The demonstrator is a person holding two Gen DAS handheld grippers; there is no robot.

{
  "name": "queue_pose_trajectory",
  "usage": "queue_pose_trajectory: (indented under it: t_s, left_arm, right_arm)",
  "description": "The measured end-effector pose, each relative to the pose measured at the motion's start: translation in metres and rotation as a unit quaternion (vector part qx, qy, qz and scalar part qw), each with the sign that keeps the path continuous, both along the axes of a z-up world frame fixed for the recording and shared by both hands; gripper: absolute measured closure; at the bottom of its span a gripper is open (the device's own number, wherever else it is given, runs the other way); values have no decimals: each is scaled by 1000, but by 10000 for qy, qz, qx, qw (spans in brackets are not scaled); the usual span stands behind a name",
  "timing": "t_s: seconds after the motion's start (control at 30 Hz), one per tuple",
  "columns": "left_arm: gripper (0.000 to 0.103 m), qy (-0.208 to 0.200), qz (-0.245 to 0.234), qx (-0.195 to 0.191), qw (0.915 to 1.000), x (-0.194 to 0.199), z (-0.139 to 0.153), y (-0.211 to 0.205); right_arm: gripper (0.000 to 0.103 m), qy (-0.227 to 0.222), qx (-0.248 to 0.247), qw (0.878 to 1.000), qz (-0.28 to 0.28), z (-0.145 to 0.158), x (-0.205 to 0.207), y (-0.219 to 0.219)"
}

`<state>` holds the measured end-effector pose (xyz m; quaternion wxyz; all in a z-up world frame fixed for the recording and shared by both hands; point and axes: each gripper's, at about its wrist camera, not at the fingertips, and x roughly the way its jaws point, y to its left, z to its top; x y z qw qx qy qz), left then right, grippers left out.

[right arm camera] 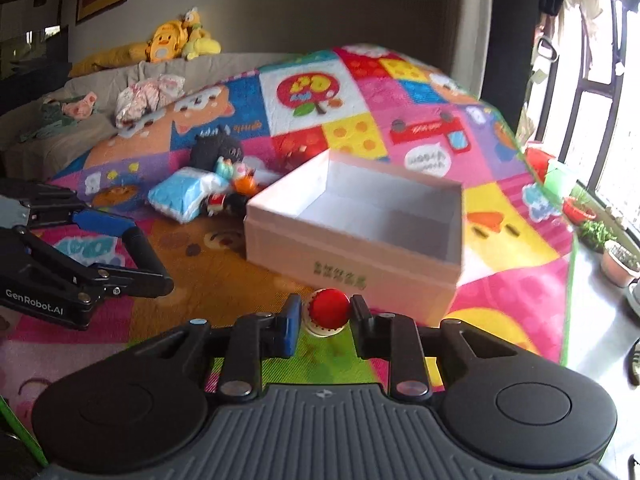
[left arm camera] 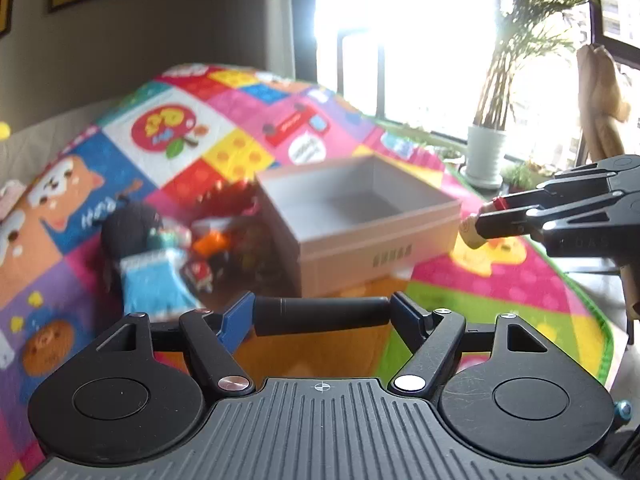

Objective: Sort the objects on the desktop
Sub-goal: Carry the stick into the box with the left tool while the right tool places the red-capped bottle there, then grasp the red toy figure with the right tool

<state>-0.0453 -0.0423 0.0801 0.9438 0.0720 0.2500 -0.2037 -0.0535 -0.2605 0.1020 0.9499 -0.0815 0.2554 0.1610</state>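
The left gripper (left arm camera: 322,316) pinches a black cylinder (left arm camera: 322,314) crosswise between its fingers. The right gripper (right arm camera: 326,314) is clamped on a small toy with a round red cap (right arm camera: 330,308) and a pale base — raised above the play mat (right arm camera: 500,292), just before the open white box (right arm camera: 352,248).

potted palm (left arm camera: 486,148), plush toys (right arm camera: 182,38) — perhaps ducks

White lettering reading "GenRobot.AI" marks the left gripper's (right arm camera: 132,256) black body at the right wrist view's left edge. Green print on the box (right arm camera: 340,276) is blurred beyond reading.
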Motion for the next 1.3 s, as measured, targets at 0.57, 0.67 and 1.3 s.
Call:
queue_pose_trajectory:
  t_s: [0.57,0.67,1.3]
  left_arm:
    - [7,-181,367,228,9989,70,-17,-1]
    - [7,131,771,422,9960,67,-38,20]
    - [2,1042,2397,-108,9652,81,-72,101]
  right_arm:
    - [54,536,642,9907,-1069,10,148,-34]
    - [54,909,605,9836,-1435,-25,165,-36]
    - [17,18,-653,9979,-46,31,190,99]
